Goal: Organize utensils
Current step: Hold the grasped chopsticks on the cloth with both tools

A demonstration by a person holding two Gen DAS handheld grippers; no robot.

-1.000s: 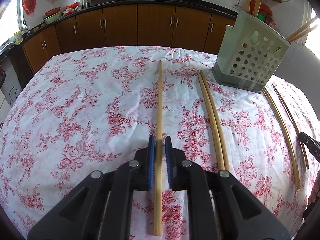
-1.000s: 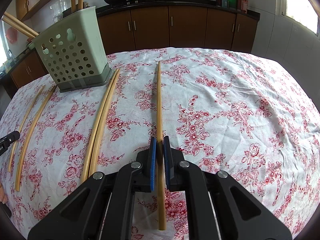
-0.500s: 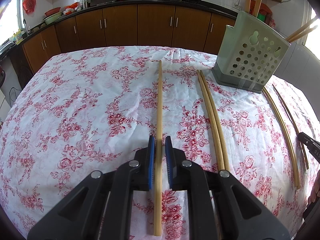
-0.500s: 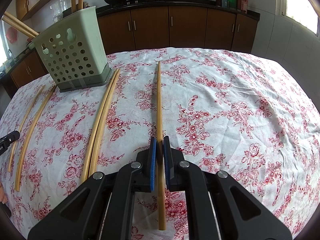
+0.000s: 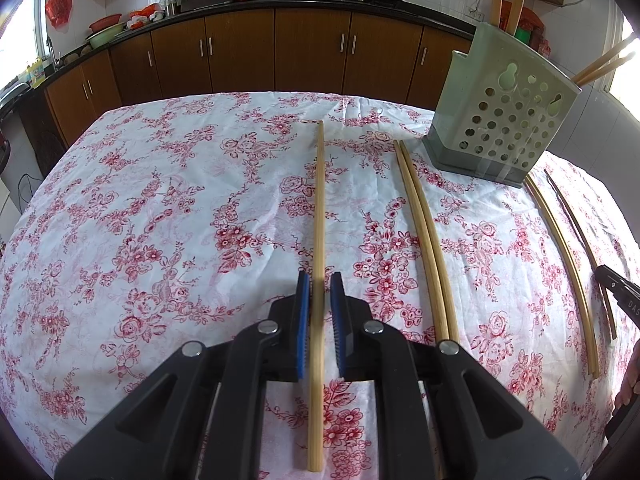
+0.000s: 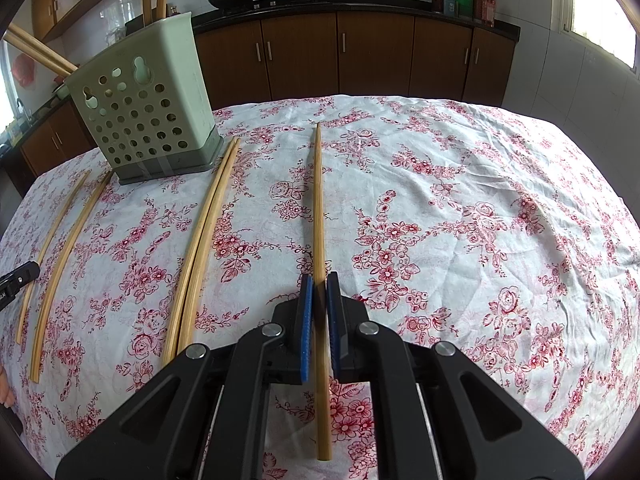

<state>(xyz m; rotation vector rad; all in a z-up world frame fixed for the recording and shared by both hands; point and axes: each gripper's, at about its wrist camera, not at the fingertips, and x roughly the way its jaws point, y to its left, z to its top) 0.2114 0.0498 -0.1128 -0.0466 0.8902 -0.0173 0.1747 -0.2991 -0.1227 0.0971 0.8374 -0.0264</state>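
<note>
A long bamboo chopstick [image 5: 319, 216] lies on the floral tablecloth between the blue pads of my left gripper [image 5: 319, 280]; small gaps show on both sides, so the jaws are slightly open around it. My right gripper [image 6: 319, 280] straddles another chopstick [image 6: 319, 208], its pads almost against it, a thin gap still visible. The green perforated utensil holder [image 5: 502, 128] stands at the back right in the left view and back left in the right wrist view [image 6: 144, 116], with chopsticks sticking out of it.
A pair of chopsticks [image 5: 424, 236] lies between the two grippers, also in the right view [image 6: 200, 248]. Two more chopsticks [image 5: 564, 256] lie past the holder. The table [image 6: 520, 200] is covered by a wrinkled cloth. Kitchen cabinets [image 5: 312, 52] stand behind.
</note>
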